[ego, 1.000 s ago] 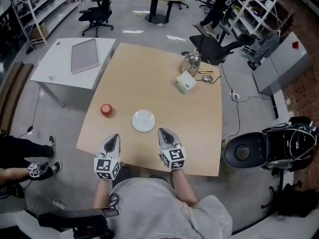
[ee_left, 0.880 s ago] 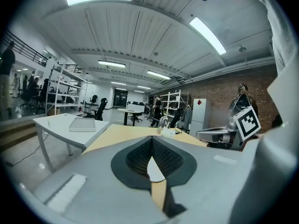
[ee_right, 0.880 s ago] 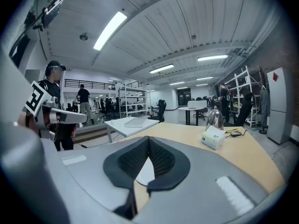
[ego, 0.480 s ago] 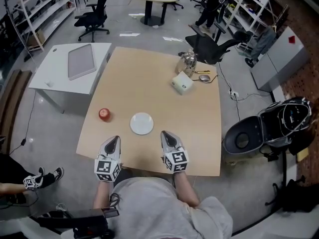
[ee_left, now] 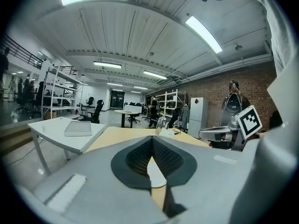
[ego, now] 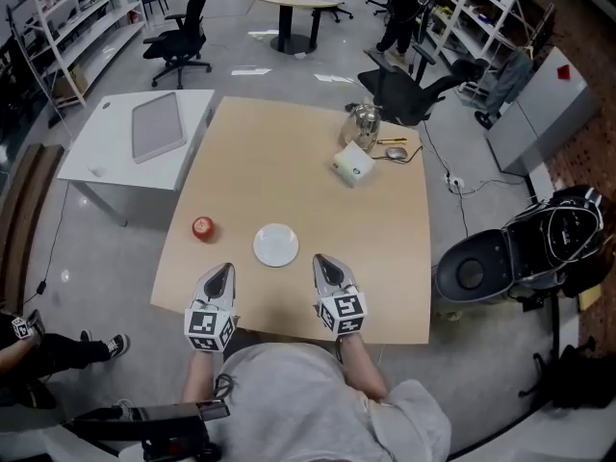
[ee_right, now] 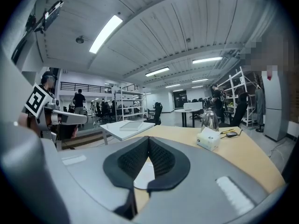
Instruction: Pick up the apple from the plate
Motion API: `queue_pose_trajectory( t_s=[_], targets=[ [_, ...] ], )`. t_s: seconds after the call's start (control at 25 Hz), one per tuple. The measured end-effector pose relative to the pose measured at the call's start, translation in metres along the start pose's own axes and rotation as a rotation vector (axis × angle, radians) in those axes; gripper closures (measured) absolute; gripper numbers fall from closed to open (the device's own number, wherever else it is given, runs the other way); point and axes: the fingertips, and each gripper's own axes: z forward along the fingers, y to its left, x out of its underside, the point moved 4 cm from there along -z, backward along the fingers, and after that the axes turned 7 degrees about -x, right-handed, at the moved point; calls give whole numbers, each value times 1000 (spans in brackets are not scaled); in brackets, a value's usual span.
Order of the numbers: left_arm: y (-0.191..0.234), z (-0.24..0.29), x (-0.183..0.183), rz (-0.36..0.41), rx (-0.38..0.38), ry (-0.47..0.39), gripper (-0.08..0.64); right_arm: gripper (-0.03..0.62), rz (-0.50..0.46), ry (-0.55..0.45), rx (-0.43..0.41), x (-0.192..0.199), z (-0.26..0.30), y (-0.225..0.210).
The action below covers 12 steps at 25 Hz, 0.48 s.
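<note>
We hold the left gripper (ego: pixel 221 269) and right gripper (ego: pixel 322 261) over the table's (ego: pixel 289 152) near edge, each with its jaws pressed together on nothing. Beyond them lies the white plate (ego: pixel 276 244). The apple (ego: pixel 203 228) sits on bare tabletop at its nine o'clock, too small to tell its axis.

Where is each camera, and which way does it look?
Head view: on the person's head, looking down at table, plate, apple; left gripper, right gripper, grey shirt show.
Left gripper view: rides the left gripper, looking across the table; its shut jaws show.
Right gripper view: rides the right gripper, likewise; shut jaws show.
All three share the plate.
</note>
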Motion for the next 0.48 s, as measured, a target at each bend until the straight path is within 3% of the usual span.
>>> queue_pose_trajectory(
  t_s=[0.48],
  targets=[
    [-3, 8, 2, -3, -1, 6, 540, 586, -12, 14, 4, 1, 4, -9]
  ],
)
